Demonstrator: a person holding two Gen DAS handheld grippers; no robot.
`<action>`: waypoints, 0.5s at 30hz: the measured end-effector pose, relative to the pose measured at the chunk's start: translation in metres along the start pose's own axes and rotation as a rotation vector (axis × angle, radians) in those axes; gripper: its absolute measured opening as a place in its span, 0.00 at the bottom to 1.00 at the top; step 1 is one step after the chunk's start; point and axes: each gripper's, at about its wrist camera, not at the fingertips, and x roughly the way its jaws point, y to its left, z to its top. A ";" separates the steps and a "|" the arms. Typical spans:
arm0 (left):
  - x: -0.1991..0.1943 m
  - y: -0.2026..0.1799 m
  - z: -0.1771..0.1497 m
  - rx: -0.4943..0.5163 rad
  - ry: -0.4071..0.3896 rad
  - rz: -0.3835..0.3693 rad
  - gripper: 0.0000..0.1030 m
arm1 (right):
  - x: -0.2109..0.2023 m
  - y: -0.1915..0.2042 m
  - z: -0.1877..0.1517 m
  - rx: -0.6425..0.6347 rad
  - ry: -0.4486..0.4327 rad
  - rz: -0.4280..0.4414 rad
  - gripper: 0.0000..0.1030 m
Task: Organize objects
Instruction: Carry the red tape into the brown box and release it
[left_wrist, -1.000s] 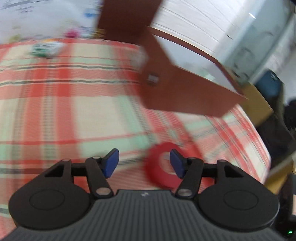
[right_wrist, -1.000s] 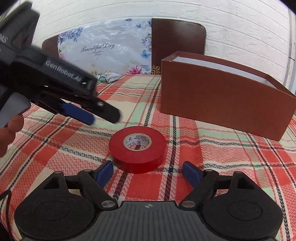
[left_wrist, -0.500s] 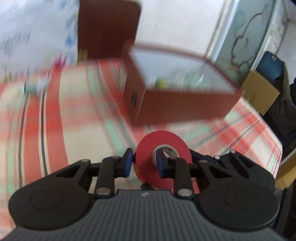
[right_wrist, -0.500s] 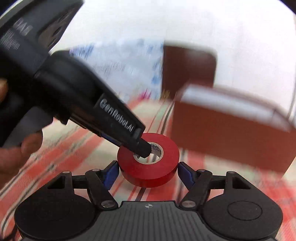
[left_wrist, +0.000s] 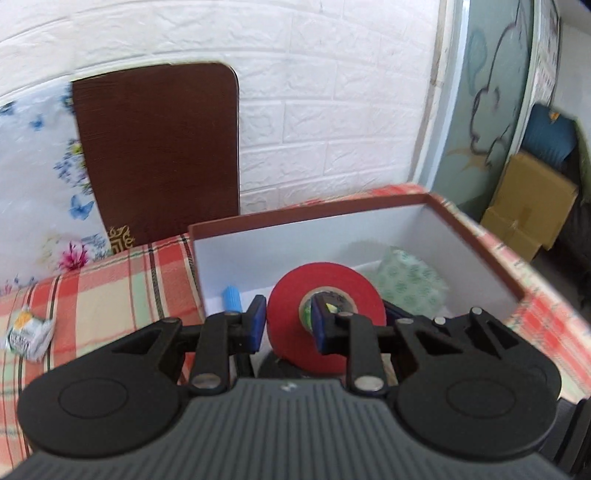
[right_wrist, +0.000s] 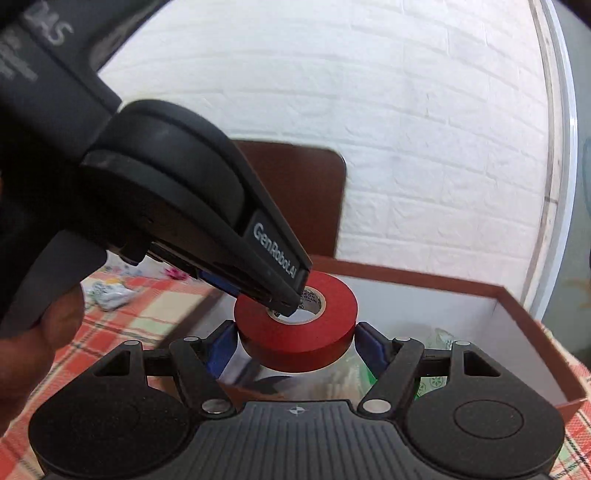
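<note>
— Tape roll: where is it?
— Held above the open brown box, which sits on the checked counter.
— Who grips it?
— The left tool is clamped on its wall, one finger through the core. The right tool brackets it with blue pads; whether they press, I cannot tell.

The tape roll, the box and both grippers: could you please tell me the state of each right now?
red tape roll: off the table, held above the open box.
brown box: lid off, already holding a green-patterned packet and a blue item.
left gripper: shut on the roll's wall, one finger through its core.
right gripper: jaws flanking the roll; contact unclear.
</note>
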 end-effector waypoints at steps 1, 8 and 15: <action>0.006 -0.003 0.001 0.019 0.010 0.030 0.29 | 0.010 -0.005 0.000 0.015 0.014 0.003 0.67; 0.003 0.000 0.001 0.036 0.008 0.136 0.35 | 0.003 -0.009 -0.001 0.040 -0.008 -0.009 0.75; -0.027 -0.004 -0.014 0.050 -0.014 0.137 0.36 | -0.050 -0.001 -0.014 0.105 -0.070 -0.032 0.74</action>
